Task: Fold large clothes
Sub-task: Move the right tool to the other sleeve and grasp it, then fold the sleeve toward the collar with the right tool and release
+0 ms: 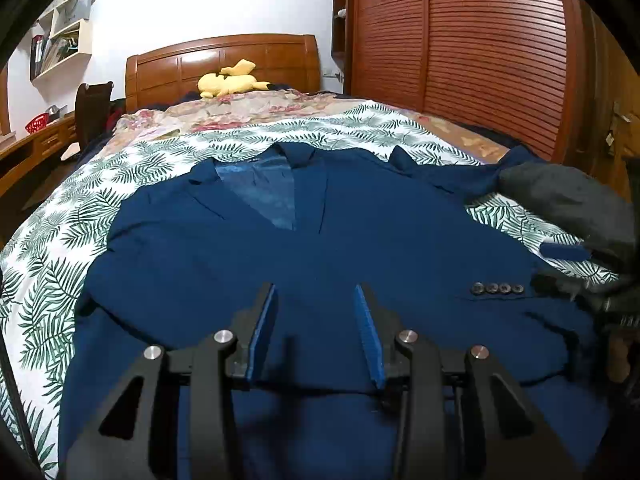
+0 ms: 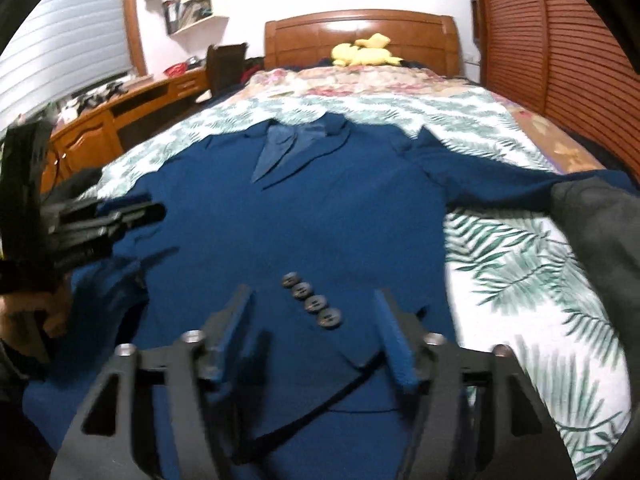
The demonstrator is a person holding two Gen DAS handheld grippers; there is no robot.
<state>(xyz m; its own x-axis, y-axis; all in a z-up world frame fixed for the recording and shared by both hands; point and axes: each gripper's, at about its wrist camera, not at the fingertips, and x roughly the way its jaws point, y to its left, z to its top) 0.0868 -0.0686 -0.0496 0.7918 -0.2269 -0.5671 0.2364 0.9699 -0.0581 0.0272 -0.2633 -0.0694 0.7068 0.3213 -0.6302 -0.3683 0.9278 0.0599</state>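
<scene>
Under both open grippers (image 1: 316,292) (image 2: 314,296) lies the blue jacket (image 1: 224,256).

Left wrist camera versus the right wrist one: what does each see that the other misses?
Only the left wrist view shows the left tool head-on, jaws apart above the cloth, and the tall recessed shelf beside the slatted wooden wardrobe.

Only the right wrist view shows the right tool head-on, its jaws apart around the sleeve cuff, plus the white window blind and long wooden desk.

Both show the navy blue suit jacket, its four dark cuff buttons, the leaf-print bedsheet and the yellow plush toy.
</scene>
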